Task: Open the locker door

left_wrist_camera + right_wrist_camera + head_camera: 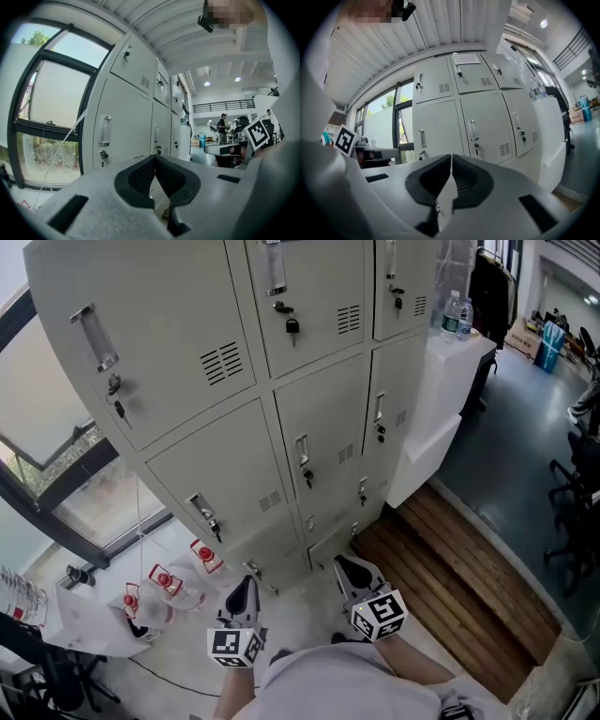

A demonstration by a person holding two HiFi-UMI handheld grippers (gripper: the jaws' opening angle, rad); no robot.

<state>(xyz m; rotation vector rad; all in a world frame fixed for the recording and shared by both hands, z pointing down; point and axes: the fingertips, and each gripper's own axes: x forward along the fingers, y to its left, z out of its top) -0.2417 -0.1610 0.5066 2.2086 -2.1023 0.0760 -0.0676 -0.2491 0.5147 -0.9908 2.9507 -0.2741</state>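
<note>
A grey bank of lockers [319, 442] stands ahead, three columns wide, all doors closed. Each door has a clear upright handle [302, 454] and a lock below it, some with keys [292, 326] hanging. My left gripper [242, 601] and right gripper [354, 573] are held low, close to the person's body, well short of the lockers and touching nothing. Both are shut and empty. In the left gripper view the left gripper [154, 157] points at the lockers [126, 122]. In the right gripper view the right gripper [451, 155] faces the locker doors [483, 122].
A white counter [441, 399] with water bottles [457, 315] adjoins the lockers on the right. A wooden platform [450, 568] lies at lower right, with office chairs [577, 512] beyond. Red-labelled bottles [169, 582] stand on the floor at left, under a window [56, 427].
</note>
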